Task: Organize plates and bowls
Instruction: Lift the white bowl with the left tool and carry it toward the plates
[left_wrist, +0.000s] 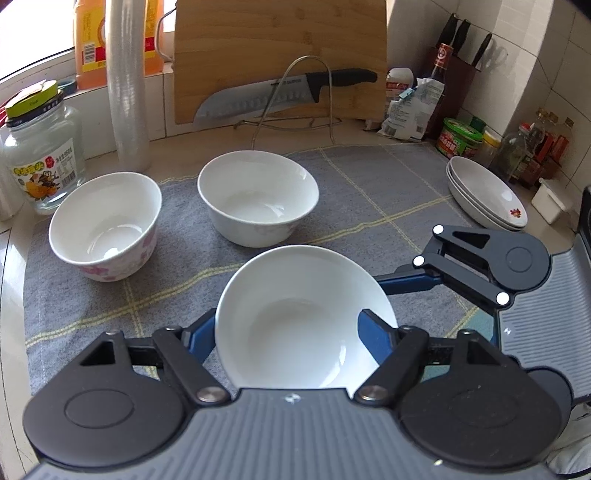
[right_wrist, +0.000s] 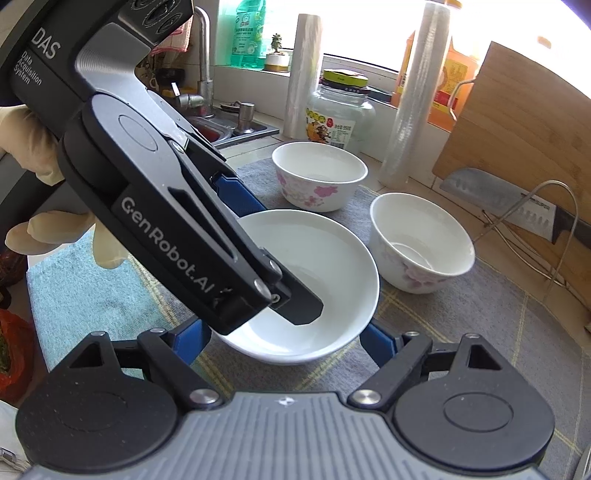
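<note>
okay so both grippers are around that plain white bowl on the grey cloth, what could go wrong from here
1. The left gripper pinches only the rim of the plain white bowl, one finger inside; glazed ceramic could slip or tip.
2. The right gripper straddles the same bowl; uneven pulls could twist it free.
3. The two flowered bowls sit just beyond; a forward swing may knock them.

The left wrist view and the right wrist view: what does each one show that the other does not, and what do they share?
Only the left wrist view shows the stacked plates, the knife block and the sauce bottles at the right. Only the right wrist view shows the faucet, the sink, a gloved hand and a light blue towel. Both show the plain white bowl between blue fingers, two more bowls behind it, the grey cloth, the glass jar, the cutting board and the knife.
</note>
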